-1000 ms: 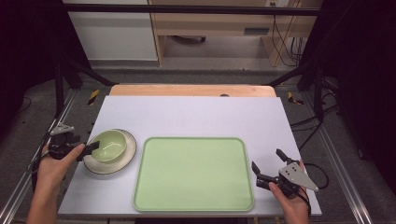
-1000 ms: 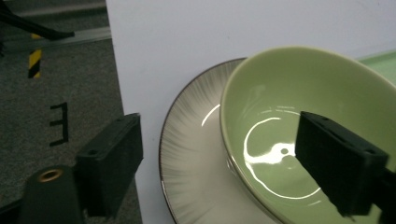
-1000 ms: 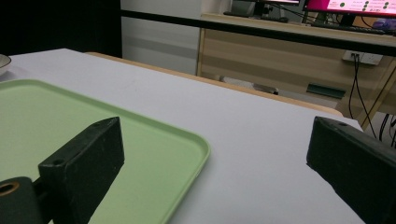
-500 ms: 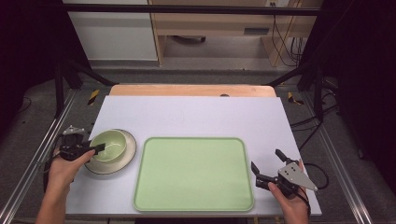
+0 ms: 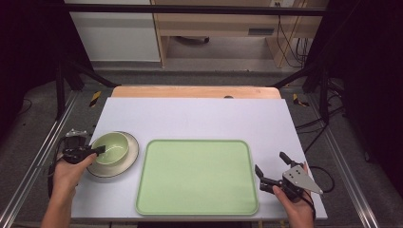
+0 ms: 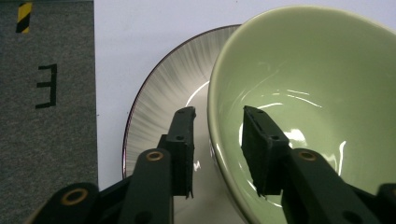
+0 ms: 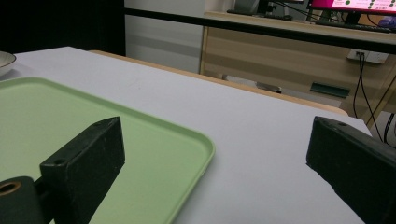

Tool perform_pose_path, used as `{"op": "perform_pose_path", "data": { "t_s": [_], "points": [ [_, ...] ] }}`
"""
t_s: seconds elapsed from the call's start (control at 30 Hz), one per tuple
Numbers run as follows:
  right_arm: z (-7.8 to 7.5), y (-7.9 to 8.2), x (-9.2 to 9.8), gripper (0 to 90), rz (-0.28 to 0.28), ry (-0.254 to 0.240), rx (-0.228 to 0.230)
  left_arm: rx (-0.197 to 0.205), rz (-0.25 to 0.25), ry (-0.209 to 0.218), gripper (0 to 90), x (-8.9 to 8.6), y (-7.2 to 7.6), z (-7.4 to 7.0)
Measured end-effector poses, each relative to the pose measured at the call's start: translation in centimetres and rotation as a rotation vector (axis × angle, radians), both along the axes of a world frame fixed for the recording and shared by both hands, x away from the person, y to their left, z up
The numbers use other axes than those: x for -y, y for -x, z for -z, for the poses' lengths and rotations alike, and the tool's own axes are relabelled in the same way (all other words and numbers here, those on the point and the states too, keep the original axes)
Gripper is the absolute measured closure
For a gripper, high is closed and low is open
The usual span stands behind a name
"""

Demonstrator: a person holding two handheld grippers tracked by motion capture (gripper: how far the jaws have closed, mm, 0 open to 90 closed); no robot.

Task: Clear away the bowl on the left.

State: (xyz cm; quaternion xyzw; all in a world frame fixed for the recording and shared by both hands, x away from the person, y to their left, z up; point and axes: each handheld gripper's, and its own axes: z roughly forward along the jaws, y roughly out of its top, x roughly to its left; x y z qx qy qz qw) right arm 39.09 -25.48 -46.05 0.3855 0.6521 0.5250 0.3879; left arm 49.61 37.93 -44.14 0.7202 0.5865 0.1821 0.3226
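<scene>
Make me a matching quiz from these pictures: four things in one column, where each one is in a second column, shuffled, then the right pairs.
Things:
1. bowl
2. tray
3. left gripper
4. right gripper

Places or states:
A. open, beside the tray's right edge
B. sitting on the plate
C. jaws astride the bowl's rim
D. empty, in the table's middle

Pairs: 1-B, 2-D, 3-C, 4-A

A lab: black frame rails (image 5: pixel 190 8), taped floor markers (image 5: pixel 95 98), cables (image 5: pixel 290 38), a monitor (image 7: pixel 355 4).
</scene>
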Motion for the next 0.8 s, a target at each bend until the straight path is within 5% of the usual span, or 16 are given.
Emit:
{"op": "perform_pose_path", "data": {
  "t_s": [0.63,0.8],
  "points": [
    [-0.02,-0.03,0.24,4.5,0.004,-0.009,-0.002,-0.012,-0.023,0.022,82.4,0.06,-0.07,0.18],
    [-0.02,-0.11,0.04,4.5,0.000,-0.008,-0.002,-0.012,-0.013,0.075,82.9,-0.20,-0.09,0.30]
  ]
}}
